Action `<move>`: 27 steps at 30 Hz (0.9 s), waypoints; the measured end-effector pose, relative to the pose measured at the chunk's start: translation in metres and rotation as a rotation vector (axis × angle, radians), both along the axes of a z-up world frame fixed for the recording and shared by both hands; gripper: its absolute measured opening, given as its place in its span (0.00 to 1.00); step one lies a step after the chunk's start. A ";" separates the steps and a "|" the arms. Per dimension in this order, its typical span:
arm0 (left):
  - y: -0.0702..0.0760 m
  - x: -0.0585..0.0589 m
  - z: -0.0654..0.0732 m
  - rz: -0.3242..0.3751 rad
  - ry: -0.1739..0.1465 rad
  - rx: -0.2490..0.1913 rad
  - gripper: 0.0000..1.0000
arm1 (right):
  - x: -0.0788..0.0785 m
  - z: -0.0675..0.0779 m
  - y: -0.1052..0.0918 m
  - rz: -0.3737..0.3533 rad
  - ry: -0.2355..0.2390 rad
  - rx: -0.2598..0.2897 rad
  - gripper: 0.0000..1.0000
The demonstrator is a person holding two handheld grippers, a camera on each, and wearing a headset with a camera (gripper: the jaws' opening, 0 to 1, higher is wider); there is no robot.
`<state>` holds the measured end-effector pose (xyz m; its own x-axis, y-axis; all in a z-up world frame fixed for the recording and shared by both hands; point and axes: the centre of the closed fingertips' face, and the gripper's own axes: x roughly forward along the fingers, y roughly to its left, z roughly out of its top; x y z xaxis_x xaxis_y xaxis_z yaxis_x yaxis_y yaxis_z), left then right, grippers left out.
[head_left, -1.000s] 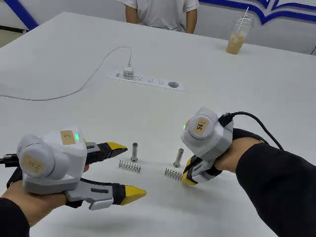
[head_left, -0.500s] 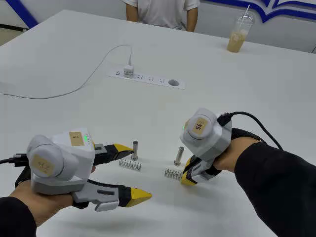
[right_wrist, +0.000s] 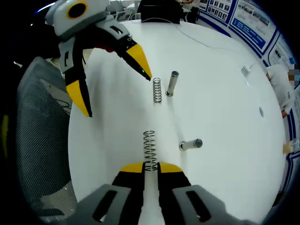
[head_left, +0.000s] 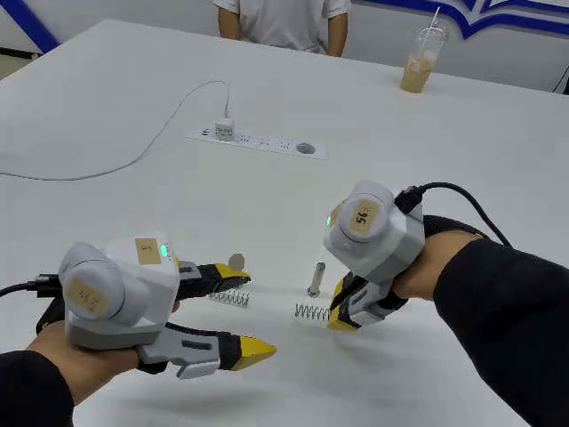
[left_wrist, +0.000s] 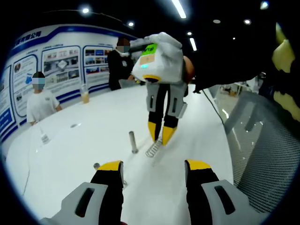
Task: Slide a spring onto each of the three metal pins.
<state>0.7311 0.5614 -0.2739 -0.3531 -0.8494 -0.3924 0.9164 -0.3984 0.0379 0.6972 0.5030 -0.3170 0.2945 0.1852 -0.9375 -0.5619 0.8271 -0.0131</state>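
Open white tabletop point(head_left: 276, 267) is left between the two upright steel pins. The left pin point(head_left: 236, 261) is crowded by the spread-jawed left gripper point(head_left: 260, 315) and a loose coil spring point(head_left: 229, 298); the right pin point(head_left: 316, 278) by the right gripper point(head_left: 336, 320), clamped on a second coil spring point(head_left: 309, 311).

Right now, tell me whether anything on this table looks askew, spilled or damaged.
Nothing stands out. In the head view the left-hand pin and right-hand pin stand upright, the left-hand spring and right-hand spring lie flat and unbent on the table, and the right gripper pinches the right-hand spring's end.
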 end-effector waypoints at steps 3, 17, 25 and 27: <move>-0.002 -0.004 0.001 -0.019 -0.006 -0.001 0.51 | -0.003 0.008 0.007 0.019 0.001 0.004 0.12; -0.009 -0.024 0.005 -0.101 -0.034 -0.012 0.39 | -0.003 0.030 0.031 0.107 -0.024 -0.007 0.12; -0.008 -0.030 0.004 -0.129 -0.050 -0.014 0.32 | -0.004 0.036 0.039 0.143 -0.032 -0.006 0.12; -0.007 -0.032 0.005 -0.134 -0.052 -0.017 0.29 | -0.005 0.036 0.040 0.152 -0.032 -0.007 0.12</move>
